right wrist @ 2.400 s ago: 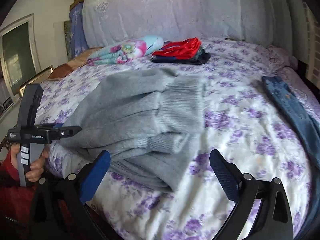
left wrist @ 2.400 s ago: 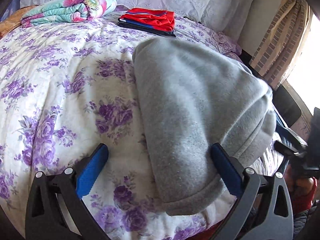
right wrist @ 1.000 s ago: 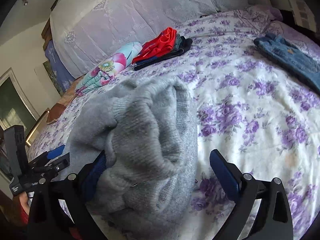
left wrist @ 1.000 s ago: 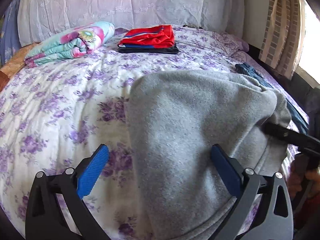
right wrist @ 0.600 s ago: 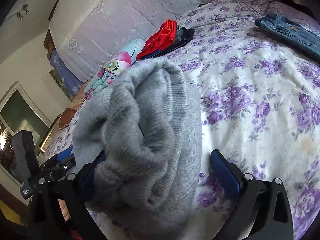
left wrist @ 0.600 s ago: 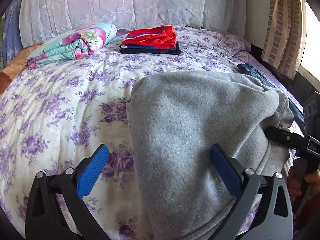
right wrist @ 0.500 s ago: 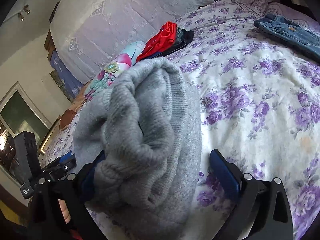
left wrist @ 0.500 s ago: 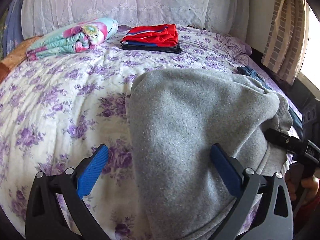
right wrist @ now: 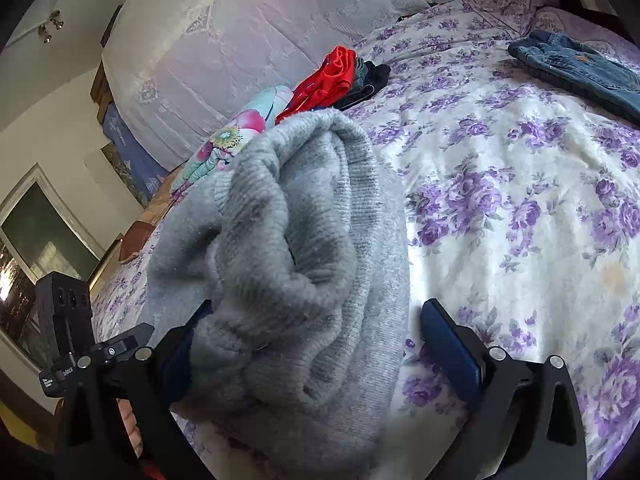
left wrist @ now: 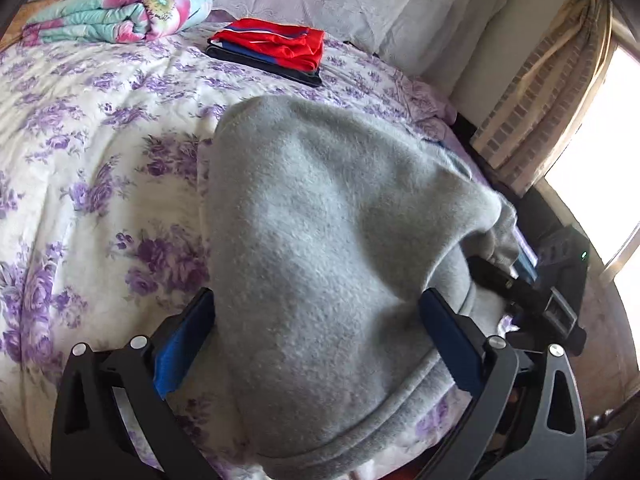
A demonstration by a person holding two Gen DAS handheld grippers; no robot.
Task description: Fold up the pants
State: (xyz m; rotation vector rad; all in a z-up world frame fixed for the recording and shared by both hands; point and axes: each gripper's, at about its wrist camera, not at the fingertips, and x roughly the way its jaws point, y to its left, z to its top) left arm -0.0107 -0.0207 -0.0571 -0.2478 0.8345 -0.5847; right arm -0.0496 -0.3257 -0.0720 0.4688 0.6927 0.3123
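The left claw (left wrist: pixel 316 336) stands wide, and the grey pants (left wrist: pixel 320 240) lie draped between its blue pads and over them, so it carries the cloth from below and does not pinch it. In the right wrist view the right claw (right wrist: pixel 316 344) is also wide, with the ribbed bundle of the same pants (right wrist: pixel 288 248) resting on its left pad. The pants hang above the near edge of the bed (left wrist: pixel 80 152), toward 6 o'clock of the flowered cover.

To do this step well, I judge that both claws should go forward together at the same height, toward 12 o'clock. Then the bundle lands flat and does not slide off the edge. The free cover at 3 o'clock in the right wrist view gives room. The red folded stack (left wrist: pixel 272 46) at 12 o'clock and the jeans (right wrist: pixel 576 68) at 1 o'clock should stay untouched.
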